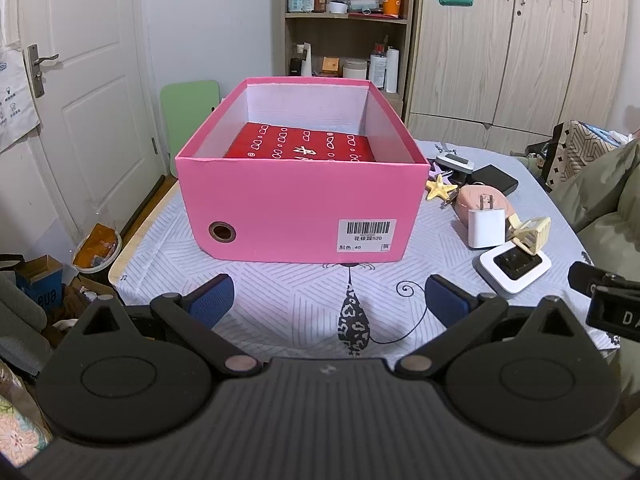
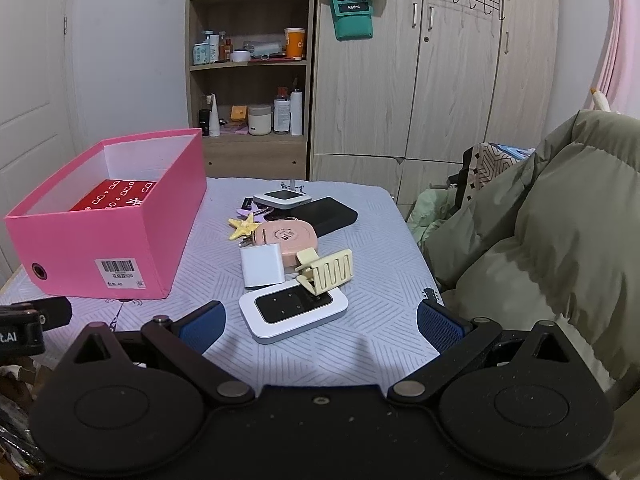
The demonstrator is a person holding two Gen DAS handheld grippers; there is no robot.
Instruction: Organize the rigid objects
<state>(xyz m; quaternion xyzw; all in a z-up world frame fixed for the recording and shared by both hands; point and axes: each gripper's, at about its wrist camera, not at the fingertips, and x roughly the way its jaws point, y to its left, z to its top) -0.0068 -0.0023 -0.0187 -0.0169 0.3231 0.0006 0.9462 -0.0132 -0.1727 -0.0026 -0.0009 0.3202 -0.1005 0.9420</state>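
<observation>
Both claws wide, empty: left gripper (image 1: 328, 300) faces pink box (image 1: 300, 216); right gripper (image 2: 318, 320) hovers just short of white device (image 2: 294, 314). Hair clip (image 2: 326, 270), charger (image 2: 262, 266), starfish (image 2: 243, 226), power bank (image 2: 326, 212) unsorted on table. Box holds only red packet (image 1: 300, 146); task barely begun

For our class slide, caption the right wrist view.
Open right hand-held gripper facing a white rectangular device beside an open pink cardboard box.

A box (image 2: 100, 232) sits left of the small items (image 2: 288, 256) on the table (image 2: 360, 344).
</observation>
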